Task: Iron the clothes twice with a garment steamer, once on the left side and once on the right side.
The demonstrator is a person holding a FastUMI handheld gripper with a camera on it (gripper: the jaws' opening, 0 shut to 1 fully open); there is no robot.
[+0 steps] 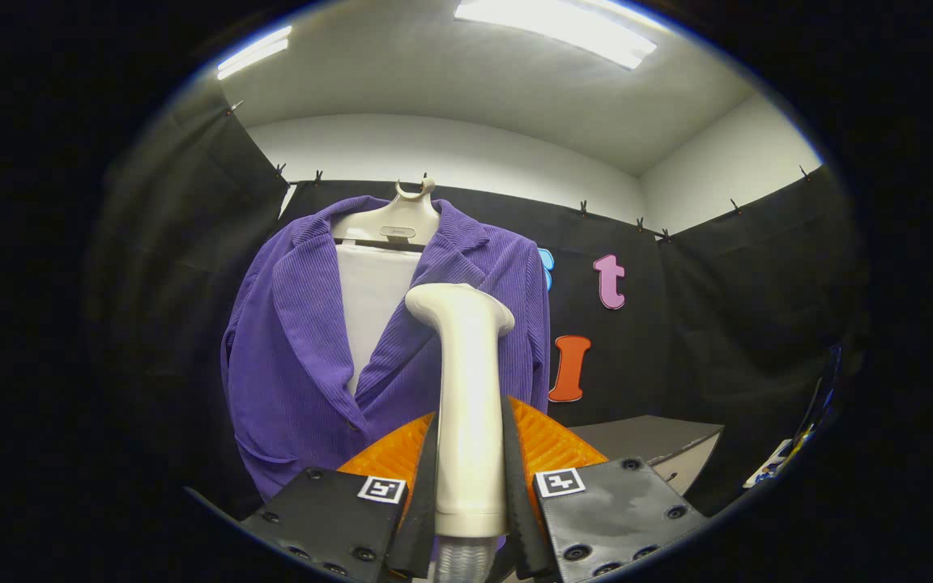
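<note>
A pale hanger (pixel 396 220) carries the purple corduroy jacket (pixel 288 356). A grey tabletop (pixel 645 437) lies beside it, beyond the gripper (pixel 470 429), whose fingers clamp the garment steamer (pixel 466 380).

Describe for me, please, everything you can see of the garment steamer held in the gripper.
The garment steamer is a cream, smooth, plastic-looking wand standing upright between the fingers of the gripper, which press on its handle from both sides. Its flared head tops the handle in front of the purple jacket; contact with the cloth cannot be judged. A ribbed hose leaves its base.
</note>
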